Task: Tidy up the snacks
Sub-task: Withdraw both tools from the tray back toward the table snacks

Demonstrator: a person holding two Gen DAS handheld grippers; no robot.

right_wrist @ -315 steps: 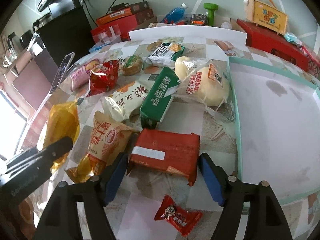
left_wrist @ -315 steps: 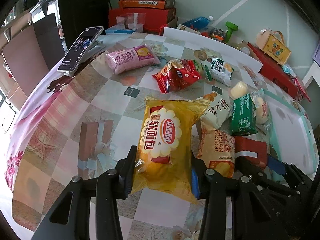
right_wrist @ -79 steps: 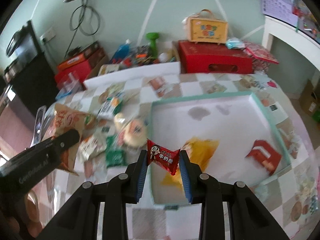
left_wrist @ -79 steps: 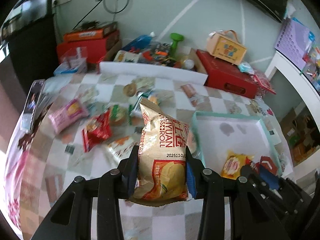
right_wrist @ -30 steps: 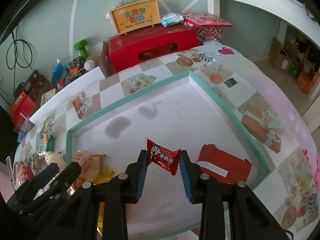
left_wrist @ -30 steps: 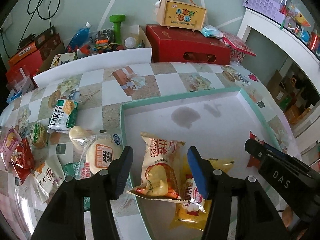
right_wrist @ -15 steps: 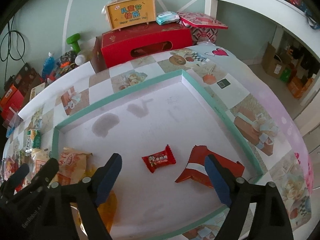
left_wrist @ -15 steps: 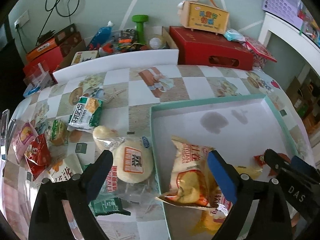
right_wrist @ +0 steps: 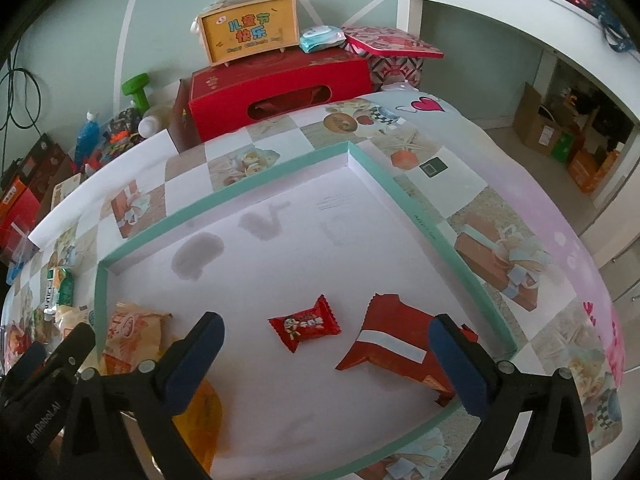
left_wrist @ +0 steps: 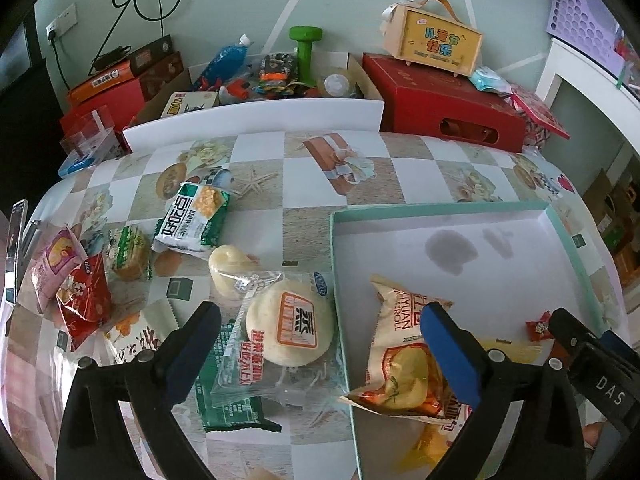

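A shallow teal-rimmed tray (left_wrist: 440, 209) (right_wrist: 224, 202) lies on the table. In it lie a tan egg-roll bag (left_wrist: 400, 348) (right_wrist: 128, 332), a yellow bread bag (right_wrist: 200, 420), a small red candy (right_wrist: 305, 326) (left_wrist: 538, 325) and a red packet (right_wrist: 394, 350). My left gripper (left_wrist: 320, 352) is open and empty, over a round white bun pack (left_wrist: 290, 326) just left of the tray. My right gripper (right_wrist: 326, 360) is open and empty above the candy. On the table to the left lie a green packet (left_wrist: 230, 392), a green-white cracker pack (left_wrist: 192, 220), a red pack (left_wrist: 84, 300) and a pink pack (left_wrist: 52, 264).
A white board (left_wrist: 256, 118) stands at the table's far edge. Behind it are red boxes (left_wrist: 444, 104), a yellow gift case (left_wrist: 434, 42), a green dumbbell (left_wrist: 306, 50) and clutter. A phone (left_wrist: 14, 240) lies at the far left. The table's right edge (right_wrist: 580, 260) drops off beside a white shelf.
Both grippers opened: the left let go of the egg-roll bag and the right dropped the red candy into the tray. The left gripper then shifted left, over the bun pack.
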